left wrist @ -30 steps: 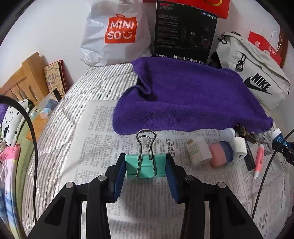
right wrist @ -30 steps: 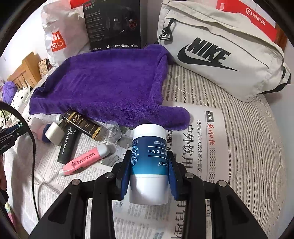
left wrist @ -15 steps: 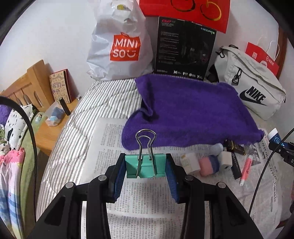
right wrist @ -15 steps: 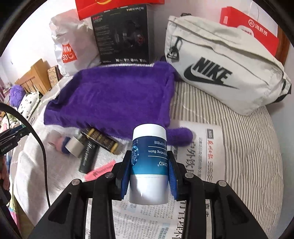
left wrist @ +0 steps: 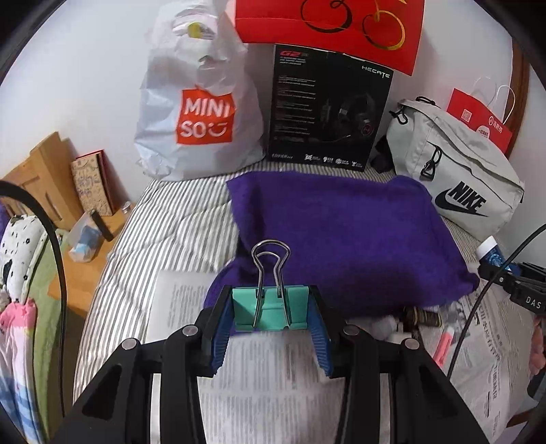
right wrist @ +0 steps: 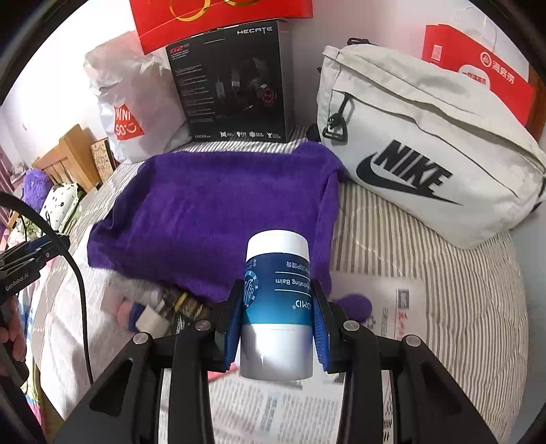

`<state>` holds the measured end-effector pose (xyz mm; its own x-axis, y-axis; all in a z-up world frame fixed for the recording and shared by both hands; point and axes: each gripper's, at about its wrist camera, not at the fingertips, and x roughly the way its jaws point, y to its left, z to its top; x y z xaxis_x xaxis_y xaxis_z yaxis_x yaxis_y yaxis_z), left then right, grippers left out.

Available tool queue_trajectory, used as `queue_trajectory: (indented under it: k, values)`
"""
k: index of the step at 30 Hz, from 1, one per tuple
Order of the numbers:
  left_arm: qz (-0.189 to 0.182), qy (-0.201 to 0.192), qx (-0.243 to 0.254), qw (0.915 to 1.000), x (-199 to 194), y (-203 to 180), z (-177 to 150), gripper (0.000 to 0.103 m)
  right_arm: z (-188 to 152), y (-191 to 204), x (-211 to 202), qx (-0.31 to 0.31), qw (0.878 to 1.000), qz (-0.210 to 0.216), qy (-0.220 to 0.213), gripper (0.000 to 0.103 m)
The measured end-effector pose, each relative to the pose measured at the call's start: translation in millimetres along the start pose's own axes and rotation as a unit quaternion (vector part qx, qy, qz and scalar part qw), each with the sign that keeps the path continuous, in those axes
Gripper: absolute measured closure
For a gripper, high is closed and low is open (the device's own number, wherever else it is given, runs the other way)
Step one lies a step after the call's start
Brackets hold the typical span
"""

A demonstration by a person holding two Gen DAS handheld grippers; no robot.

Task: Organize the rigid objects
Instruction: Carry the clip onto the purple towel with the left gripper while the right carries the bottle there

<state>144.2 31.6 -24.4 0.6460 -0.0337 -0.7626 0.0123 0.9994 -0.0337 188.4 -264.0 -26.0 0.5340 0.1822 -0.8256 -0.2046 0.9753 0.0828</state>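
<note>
One binder clip [left wrist: 269, 309], one balm jar [right wrist: 277, 307], one purple towel [left wrist: 341, 235], two red bags [left wrist: 327, 30].

**What we cannot make out**

In the left wrist view, the items [left wrist: 406, 319] along the towel's [left wrist: 341, 239] near edge are smeared, and we can tell only a pink pen [left wrist: 443, 345] among them. The left gripper [left wrist: 270, 326] hides the newspaper [left wrist: 273, 382] beneath it. In the right wrist view, the balm [right wrist: 277, 307] and right gripper [right wrist: 278, 328] cover the towel's near corner; the newsprint [right wrist: 273, 410] is unreadable blur. The red bag [right wrist: 474, 71] is cut by the top right edge, and the MINISO bag [right wrist: 129, 99] stands partly behind the box [right wrist: 232, 82].
</note>
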Motion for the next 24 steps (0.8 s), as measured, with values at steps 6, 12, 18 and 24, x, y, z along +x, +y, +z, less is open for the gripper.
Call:
queue_trajectory:
  k: [6,12,18,24]
  values:
    - [-0.008,0.002,0.007,0.9999,26.3,-6.9,24.0,0.063,24.5,-2.5,29.0,0.003,1.000,0.000,0.005,0.067]
    - [-0.015,0.014,0.006,0.9998,59.7,-9.8,35.1,0.063,38.5,-7.7,66.5,0.008,1.000,-0.006,0.020,0.067]
    - [-0.020,0.029,0.004,0.9994,89.4,-12.5,41.5,0.063,47.2,-9.8,91.0,0.002,1.000,-0.012,0.026,0.067]
    - [-0.023,0.037,0.010,0.9990,112.1,-19.7,51.5,0.063,59.1,-10.4,114.2,-0.007,0.999,-0.018,0.033,0.067]
